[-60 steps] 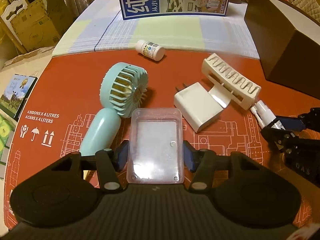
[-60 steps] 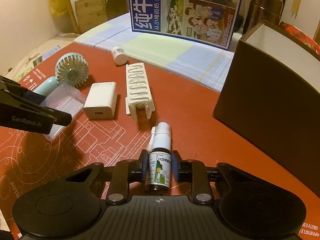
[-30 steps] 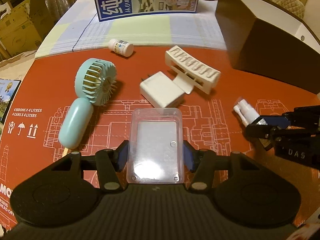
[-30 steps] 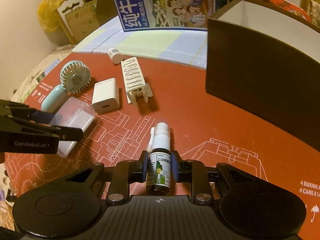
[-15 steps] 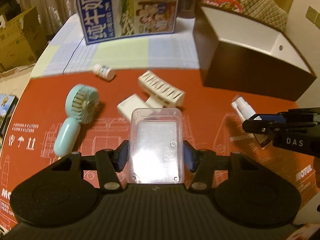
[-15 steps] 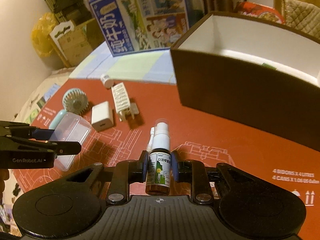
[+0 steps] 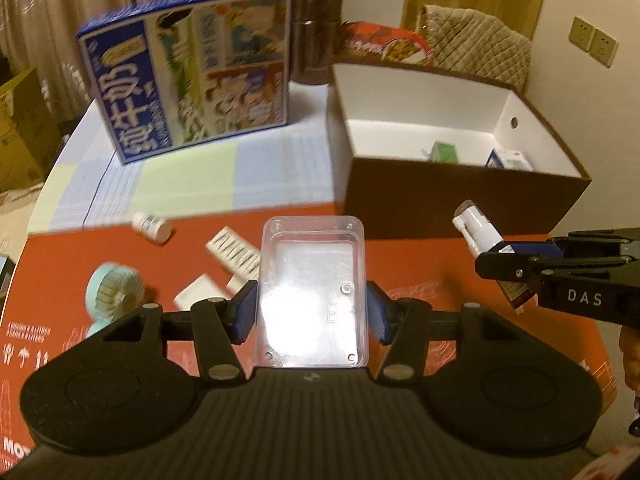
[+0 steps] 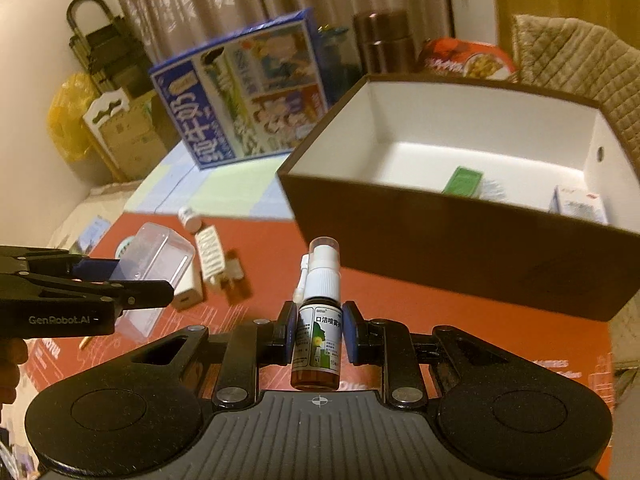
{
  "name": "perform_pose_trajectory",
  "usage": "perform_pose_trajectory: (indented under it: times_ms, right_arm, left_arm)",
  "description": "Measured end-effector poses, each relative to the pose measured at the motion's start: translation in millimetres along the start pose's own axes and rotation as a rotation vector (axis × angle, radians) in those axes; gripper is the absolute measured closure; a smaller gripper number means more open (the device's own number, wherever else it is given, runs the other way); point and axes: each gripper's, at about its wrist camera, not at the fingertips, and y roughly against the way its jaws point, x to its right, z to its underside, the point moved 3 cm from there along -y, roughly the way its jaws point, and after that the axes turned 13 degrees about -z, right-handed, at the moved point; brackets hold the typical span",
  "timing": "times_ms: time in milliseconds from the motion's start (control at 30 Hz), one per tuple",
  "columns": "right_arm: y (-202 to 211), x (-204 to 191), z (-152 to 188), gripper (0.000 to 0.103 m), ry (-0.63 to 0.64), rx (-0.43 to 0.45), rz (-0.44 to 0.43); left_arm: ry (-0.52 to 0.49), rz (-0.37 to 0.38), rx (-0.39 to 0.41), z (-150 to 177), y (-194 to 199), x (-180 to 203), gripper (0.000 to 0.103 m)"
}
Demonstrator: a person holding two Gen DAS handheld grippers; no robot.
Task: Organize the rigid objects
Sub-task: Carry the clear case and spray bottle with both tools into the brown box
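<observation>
Left gripper (image 7: 312, 316) pinches clear plastic case (image 7: 313, 292); right gripper (image 8: 317, 332) pinches spray bottle (image 8: 318, 320), both off the desk (image 7: 420, 264). Below: charger (image 7: 196, 296), white rack (image 7: 236, 254), fan (image 7: 114, 290), pill bottle (image 7: 152, 226). Ahead: brown box (image 8: 460, 236) near wall, small boxes inside; milk carton (image 7: 192, 80) behind.

Wrist cameras, two, raised above my tabletop (image 7: 420, 264).
Each faces forward along its jaws toward the brown box (image 7: 460, 208) (image 8: 460, 248); both views share box, milk carton (image 7: 192, 80) (image 8: 248, 92), and each other's gripper.
</observation>
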Motion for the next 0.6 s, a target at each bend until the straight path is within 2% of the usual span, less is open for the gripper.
perform_pose_trajectory:
  times_ms: [600]
  right_arm:
    - [48.1,57.9,-41.2,0.082,-0.047,0.120,0.072]
  left_arm:
    - [-0.068,0.050,0.125,-72.3,-4.7,58.7,0.052]
